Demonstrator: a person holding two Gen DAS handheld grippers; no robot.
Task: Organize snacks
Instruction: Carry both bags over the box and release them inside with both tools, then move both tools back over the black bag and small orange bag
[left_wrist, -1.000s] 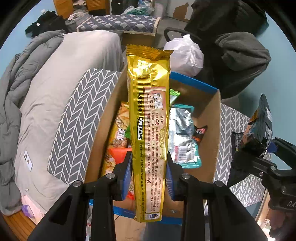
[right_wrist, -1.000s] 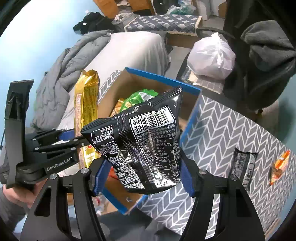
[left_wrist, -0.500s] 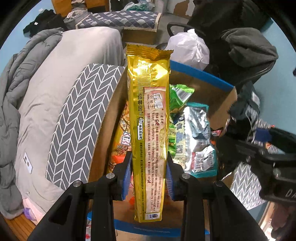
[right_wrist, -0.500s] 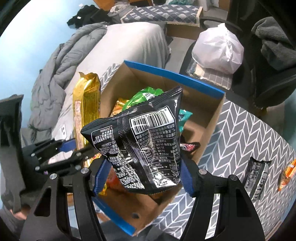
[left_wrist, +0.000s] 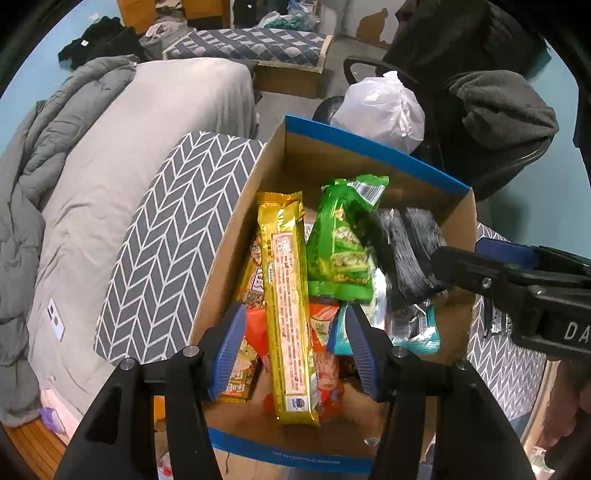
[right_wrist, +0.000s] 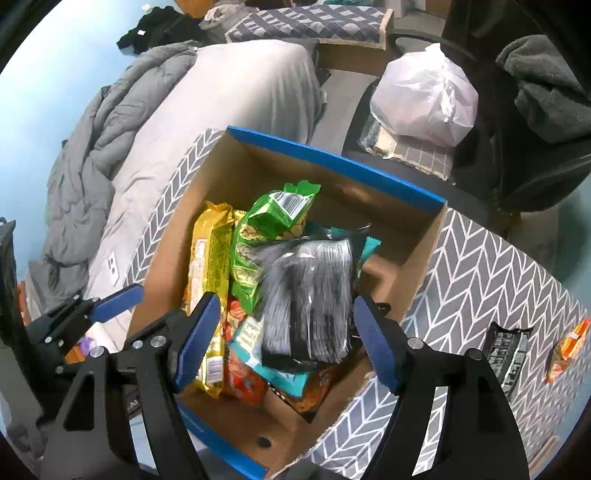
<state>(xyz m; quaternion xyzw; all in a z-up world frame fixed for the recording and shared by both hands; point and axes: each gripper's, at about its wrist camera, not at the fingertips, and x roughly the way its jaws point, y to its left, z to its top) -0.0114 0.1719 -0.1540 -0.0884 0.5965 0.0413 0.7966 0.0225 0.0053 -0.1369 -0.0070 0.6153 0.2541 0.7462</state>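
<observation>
A blue-rimmed cardboard box (left_wrist: 369, 155) (right_wrist: 332, 158) holds several snack packs. The long gold packet (left_wrist: 288, 306) (right_wrist: 210, 280) lies loose in the box, between my open left gripper's (left_wrist: 295, 354) pads but free of them. The black packet (right_wrist: 310, 299) (left_wrist: 410, 254) is blurred, dropping onto the pile below my open right gripper (right_wrist: 284, 336). A green packet (left_wrist: 343, 236) (right_wrist: 269, 236) stands in the middle of the pile. The right gripper shows at the right of the left wrist view (left_wrist: 517, 280).
The box sits on a grey chevron-patterned surface (right_wrist: 498, 288) where a small black packet (right_wrist: 509, 350) and an orange packet (right_wrist: 569, 347) lie at right. A grey bed (left_wrist: 122, 177) is to the left. A white plastic bag (right_wrist: 424, 96) sits on a chair behind.
Both grippers moved over the box and opened. The gold packet left the left gripper and lies in the box; the black packet left the right gripper and is falling onto the pile.
</observation>
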